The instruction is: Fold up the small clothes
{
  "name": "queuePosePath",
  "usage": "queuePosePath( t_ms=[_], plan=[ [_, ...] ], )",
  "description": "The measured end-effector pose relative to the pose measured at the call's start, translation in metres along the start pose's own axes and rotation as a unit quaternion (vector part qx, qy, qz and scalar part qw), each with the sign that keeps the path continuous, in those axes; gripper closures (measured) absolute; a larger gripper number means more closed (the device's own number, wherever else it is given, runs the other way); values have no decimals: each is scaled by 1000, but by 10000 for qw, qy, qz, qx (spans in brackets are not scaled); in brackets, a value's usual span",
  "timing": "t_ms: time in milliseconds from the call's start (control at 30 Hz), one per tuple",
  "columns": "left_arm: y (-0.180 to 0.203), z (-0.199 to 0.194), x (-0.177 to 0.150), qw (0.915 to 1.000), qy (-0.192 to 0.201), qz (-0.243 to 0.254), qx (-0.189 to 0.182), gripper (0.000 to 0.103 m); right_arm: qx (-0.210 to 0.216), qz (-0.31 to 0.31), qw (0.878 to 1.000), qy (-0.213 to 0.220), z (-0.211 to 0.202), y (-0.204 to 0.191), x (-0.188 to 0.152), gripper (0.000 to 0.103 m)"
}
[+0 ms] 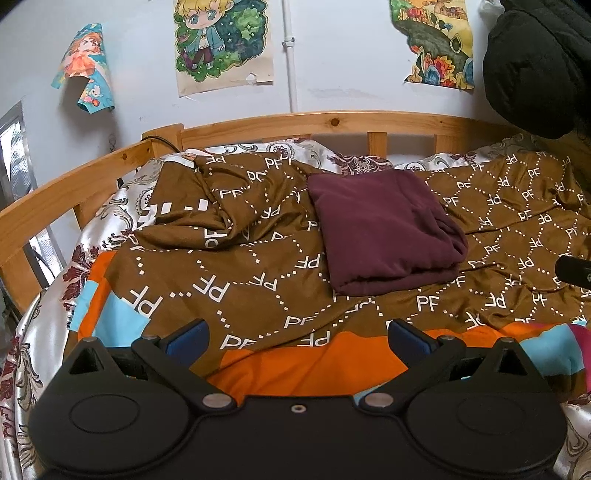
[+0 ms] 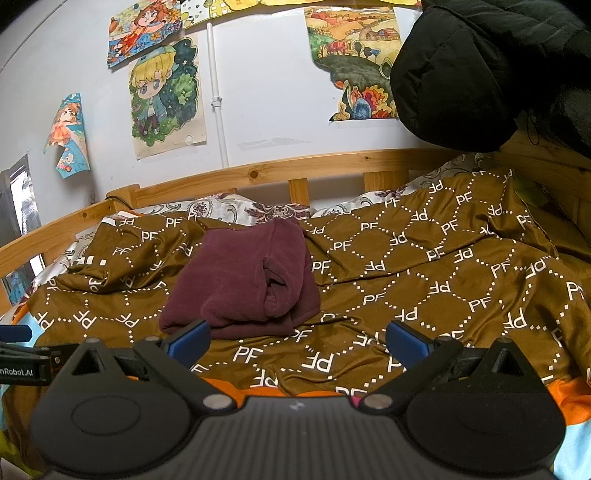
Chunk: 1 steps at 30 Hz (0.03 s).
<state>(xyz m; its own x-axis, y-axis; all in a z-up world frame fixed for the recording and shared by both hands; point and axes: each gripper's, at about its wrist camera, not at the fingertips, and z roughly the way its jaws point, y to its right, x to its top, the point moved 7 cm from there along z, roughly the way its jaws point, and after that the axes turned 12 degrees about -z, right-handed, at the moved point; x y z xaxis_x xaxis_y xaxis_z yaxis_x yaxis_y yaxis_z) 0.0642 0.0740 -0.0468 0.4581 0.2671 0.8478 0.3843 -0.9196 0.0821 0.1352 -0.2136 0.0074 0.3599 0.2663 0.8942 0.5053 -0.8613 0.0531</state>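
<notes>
On blanket (image 1: 229,280): folded maroon garment (image 1: 384,236), grippers apart.

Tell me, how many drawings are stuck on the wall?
5 show. A curling one far left, a blond child by the pipe, a girl above it, a yellow strip along the top, and a landscape. The black jacket may hide more.
</notes>
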Motion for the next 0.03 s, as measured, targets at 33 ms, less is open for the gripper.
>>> queuePosePath(
  t_ms=[33],
  plan=[
    [0, 0, 0, 10000, -5, 1, -2, 1, 1, 0, 10000, -2, 0, 0, 0, 0]
  ],
)
